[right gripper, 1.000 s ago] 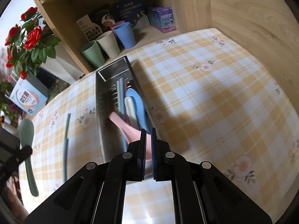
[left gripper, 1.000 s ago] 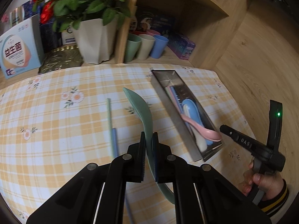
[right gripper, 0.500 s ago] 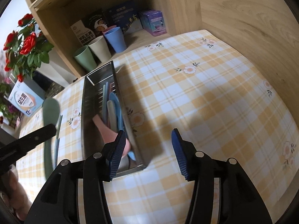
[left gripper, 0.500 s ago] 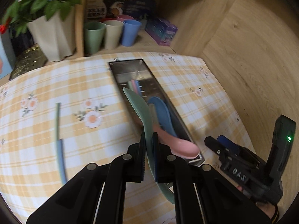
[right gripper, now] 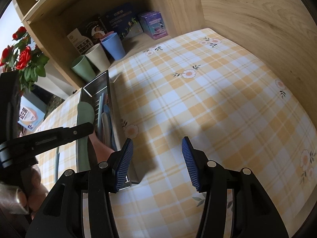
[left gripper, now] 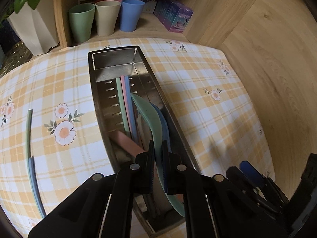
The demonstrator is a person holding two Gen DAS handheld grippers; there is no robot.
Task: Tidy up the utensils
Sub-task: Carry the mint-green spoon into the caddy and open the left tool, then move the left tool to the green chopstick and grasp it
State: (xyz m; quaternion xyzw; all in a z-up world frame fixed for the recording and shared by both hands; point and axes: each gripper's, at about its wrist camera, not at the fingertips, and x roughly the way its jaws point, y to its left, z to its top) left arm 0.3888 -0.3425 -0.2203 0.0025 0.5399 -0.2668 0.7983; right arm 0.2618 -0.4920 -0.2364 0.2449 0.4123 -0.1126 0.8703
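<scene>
Clamping the green spoon [left gripper: 147,115] in your left gripper [left gripper: 158,148] over the tray [left gripper: 95,91], you are holding your right gripper [right gripper: 156,154] released, empty.

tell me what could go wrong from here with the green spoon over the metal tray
1. The left gripper is shut on the green spoon at mid-handle, above the blue spoon and pink spoon already piled in the metal tray; released here, it may land crooked on top.
2. The handle end hangs near the tray's near wall and could catch it.
3. Green and blue chopsticks still lie on the tablecloth, easy to forget.
</scene>
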